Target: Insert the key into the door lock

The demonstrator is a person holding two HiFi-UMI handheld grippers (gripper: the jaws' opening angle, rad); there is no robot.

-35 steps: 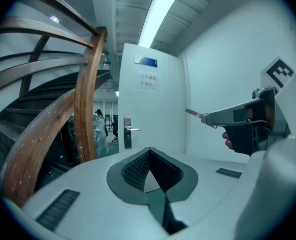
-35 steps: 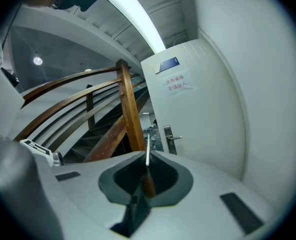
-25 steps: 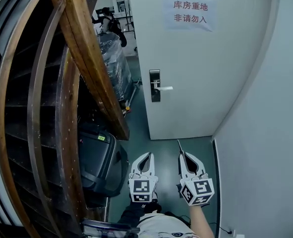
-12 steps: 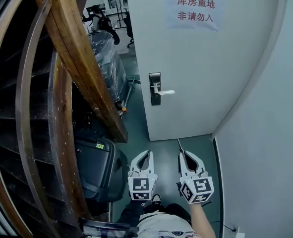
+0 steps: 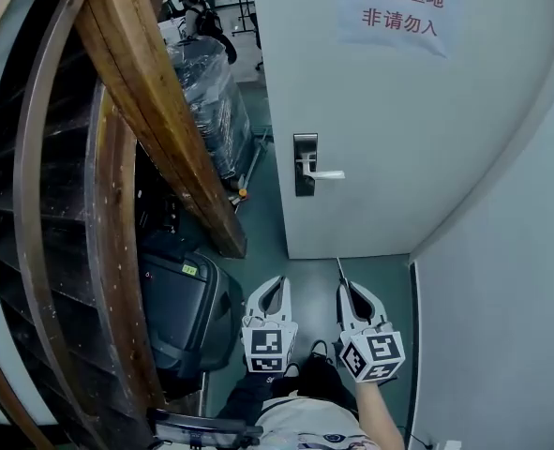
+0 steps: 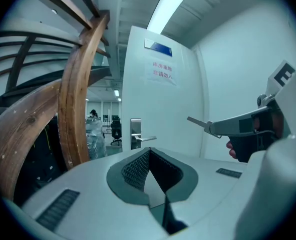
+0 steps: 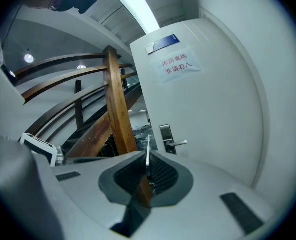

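The white door point(image 5: 398, 129) stands ahead, with a dark lock plate point(image 5: 305, 164) and a silver lever handle point(image 5: 326, 173) at its left edge. My right gripper point(image 5: 351, 294) is low in the head view, well short of the door, shut on a thin metal key point(image 5: 340, 271) that points forward from its tips. In the right gripper view the key point(image 7: 147, 155) rises between the jaws, with the lock plate point(image 7: 166, 133) far beyond it. My left gripper point(image 5: 274, 290) hangs beside the right one, shut with nothing in it. The left gripper view shows the lock plate point(image 6: 135, 133) and the key point(image 6: 196, 121).
A curved wooden stair rail point(image 5: 155, 111) and dark steps fill the left. A black case point(image 5: 178, 312) sits under the stairs beside my left gripper. A white wall point(image 5: 511, 279) closes the right. A paper sign point(image 5: 400, 12) hangs on the door. Wrapped goods point(image 5: 211, 92) stand beyond the doorway.
The view has swung slightly, so the door and lock plate now sit a little further right and the sign higher. Both grippers hold the same places side by side.
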